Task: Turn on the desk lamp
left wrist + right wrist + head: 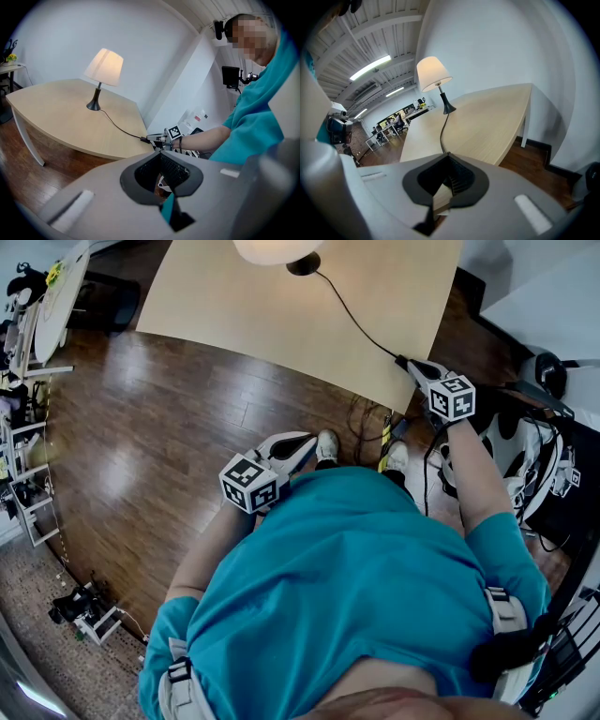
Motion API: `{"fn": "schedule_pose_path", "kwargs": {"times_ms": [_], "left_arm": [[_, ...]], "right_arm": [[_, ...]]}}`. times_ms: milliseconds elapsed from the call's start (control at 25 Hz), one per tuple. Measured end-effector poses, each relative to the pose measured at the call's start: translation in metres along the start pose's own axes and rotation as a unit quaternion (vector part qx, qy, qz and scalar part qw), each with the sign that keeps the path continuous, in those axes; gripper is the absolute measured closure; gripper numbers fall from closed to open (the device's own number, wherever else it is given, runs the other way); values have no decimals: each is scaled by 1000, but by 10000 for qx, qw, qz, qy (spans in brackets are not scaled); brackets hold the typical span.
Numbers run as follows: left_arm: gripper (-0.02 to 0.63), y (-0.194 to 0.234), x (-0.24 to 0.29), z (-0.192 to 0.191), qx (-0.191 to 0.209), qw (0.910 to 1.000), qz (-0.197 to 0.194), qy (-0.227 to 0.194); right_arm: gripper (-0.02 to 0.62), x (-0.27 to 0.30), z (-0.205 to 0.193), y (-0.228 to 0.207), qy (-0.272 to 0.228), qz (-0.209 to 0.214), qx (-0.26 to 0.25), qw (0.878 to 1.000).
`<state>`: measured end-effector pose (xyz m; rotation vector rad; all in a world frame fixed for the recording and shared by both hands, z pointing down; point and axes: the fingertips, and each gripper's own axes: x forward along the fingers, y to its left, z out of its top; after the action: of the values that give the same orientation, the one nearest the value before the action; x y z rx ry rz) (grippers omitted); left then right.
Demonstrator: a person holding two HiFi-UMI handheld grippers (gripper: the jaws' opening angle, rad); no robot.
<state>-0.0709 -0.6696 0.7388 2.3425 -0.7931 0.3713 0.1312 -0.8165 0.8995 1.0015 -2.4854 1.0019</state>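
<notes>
The pale wooden table (281, 306) has a curved edge, and the desk lamp (104, 68), a cream cone shade on a slim black stem, stands far back on it. Your right arm reaches out straight, so the right gripper (407, 363) sits at the table's near edge, its jaws clamped on the thin black cord (352, 315). Your left arm is bent, and the left gripper (307, 442) hangs short of the table's near edge, jaws closed on nothing
</notes>
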Motion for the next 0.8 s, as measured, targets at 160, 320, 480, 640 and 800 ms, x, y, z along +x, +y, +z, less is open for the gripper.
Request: {"fn": "schedule_pose_path", "kwargs": {"times_ms": [160, 320, 480, 640, 800], "left_arm": [[606, 0, 8, -2, -26, 10000, 6, 13], [606, -2, 6, 0, -12, 10000, -7, -17], [606, -8, 6, 5, 29, 10000, -16, -67], [606, -22, 7, 16, 89, 9998, -56, -153], [606, -55, 19, 22, 294, 9991, -88, -306]], "right_arm": [[594, -1, -2, -8, -23, -17, 75, 10000], [594, -1, -4, -5, 42, -24, 140, 9999], [594, -9, 2, 6, -20, 43, 3, 10000], [594, -33, 26, 41, -413, 384, -103, 9984], [594, -75, 19, 82, -506, 906, -444, 9936]]}}
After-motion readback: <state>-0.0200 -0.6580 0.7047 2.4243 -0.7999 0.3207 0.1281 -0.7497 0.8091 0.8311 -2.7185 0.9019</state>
